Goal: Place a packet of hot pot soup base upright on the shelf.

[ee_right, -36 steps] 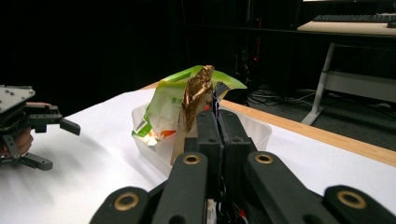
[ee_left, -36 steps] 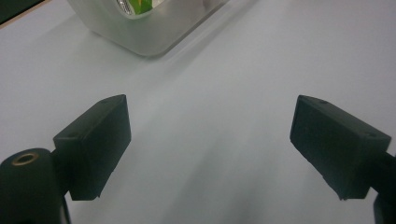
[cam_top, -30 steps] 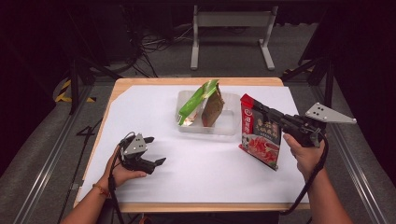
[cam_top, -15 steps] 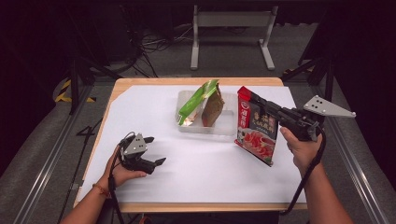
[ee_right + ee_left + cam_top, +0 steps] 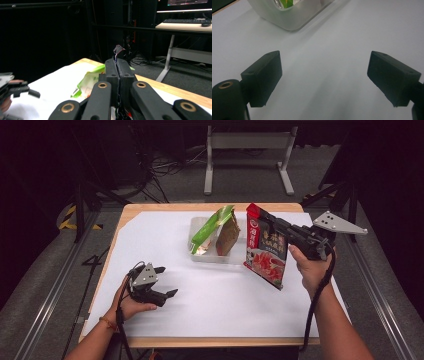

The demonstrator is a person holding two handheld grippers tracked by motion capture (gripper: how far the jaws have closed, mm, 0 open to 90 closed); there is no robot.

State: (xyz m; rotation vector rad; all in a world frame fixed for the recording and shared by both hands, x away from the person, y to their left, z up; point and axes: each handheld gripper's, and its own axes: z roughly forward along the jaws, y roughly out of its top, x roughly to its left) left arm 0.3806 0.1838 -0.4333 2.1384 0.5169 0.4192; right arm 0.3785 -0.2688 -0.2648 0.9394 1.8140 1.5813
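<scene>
While my right gripper (image 5: 262, 222) has its jaws clamped on the red pouch (image 5: 265, 251), hanging upright just right of the tray (image 5: 200, 256), probably clear of it, my left gripper (image 5: 162, 281) rests wide open, empty, well left.

The left gripper (image 5: 159, 282) lies low in the left hand (image 5: 131, 301) with its jaws spread wide apart, while the right hand (image 5: 307, 268) holds the right gripper (image 5: 261, 222) raised and about level, its jaws pressed together, and both forearms come in from below.
</scene>
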